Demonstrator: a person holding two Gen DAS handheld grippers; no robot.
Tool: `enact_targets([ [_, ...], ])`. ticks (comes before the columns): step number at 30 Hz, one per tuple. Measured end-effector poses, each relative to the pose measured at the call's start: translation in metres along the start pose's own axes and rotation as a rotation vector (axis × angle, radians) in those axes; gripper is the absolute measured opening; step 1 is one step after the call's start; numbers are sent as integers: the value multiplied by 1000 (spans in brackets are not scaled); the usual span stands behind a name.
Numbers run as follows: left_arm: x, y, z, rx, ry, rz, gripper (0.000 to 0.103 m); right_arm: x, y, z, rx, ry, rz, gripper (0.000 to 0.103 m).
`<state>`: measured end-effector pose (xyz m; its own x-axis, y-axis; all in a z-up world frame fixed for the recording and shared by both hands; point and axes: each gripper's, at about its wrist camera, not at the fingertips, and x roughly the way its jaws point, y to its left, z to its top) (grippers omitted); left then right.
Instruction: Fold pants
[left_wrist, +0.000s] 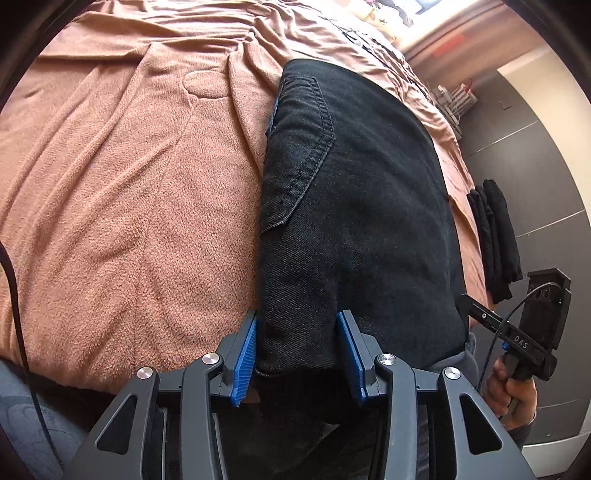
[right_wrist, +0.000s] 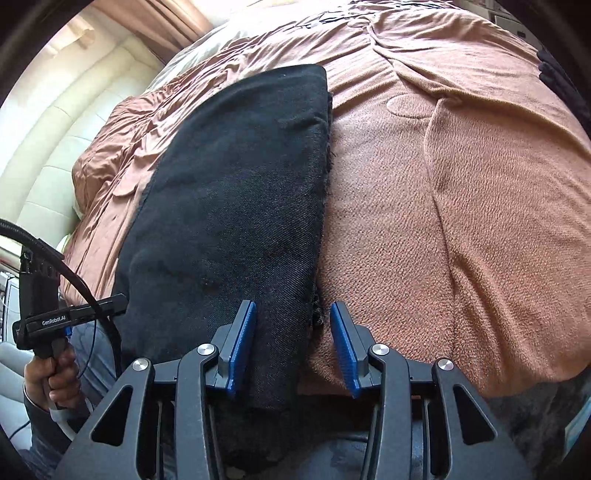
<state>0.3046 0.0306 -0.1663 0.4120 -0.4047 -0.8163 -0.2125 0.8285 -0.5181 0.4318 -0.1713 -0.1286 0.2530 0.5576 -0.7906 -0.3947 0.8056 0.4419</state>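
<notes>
Black denim pants (left_wrist: 354, 206) lie folded lengthwise on a brown blanket (left_wrist: 129, 184), back pocket up at the waist end. My left gripper (left_wrist: 299, 332) is open, its blue pads straddling the near edge of the pants. In the right wrist view the pants' hem end (right_wrist: 236, 206) lies on the blanket (right_wrist: 461, 221). My right gripper (right_wrist: 291, 321) is open, its jaws either side of the frayed right edge of the cloth. Each gripper shows in the other's view: the right gripper (left_wrist: 524, 332) and the left gripper (right_wrist: 74, 317).
A stack of folded dark clothes (left_wrist: 495, 236) sits at the bed's right edge. Dark floor tiles (left_wrist: 546, 155) lie beyond. A cream padded headboard (right_wrist: 55, 155) stands at the left. A black cable (left_wrist: 14, 295) hangs at the left.
</notes>
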Motion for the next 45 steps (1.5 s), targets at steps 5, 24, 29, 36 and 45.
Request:
enact_targets([
  [5,-5,6,17,-15,-31,12,52,-10,-8,12,30,-44,61,40],
  [24,8,-5,107,-12,-87,4,52,35,-12,97,117,-49,58,40],
  [29,20,-4,130,-25,-84,-2,52,50,-5,120,78,-34,47,41],
  [36,38,-3,155,-36,-64,22,52,69,-10,141,49,-17,61,41],
  [45,58,-7,180,-29,-51,32,52,90,-21,156,47,-9,33,41],
])
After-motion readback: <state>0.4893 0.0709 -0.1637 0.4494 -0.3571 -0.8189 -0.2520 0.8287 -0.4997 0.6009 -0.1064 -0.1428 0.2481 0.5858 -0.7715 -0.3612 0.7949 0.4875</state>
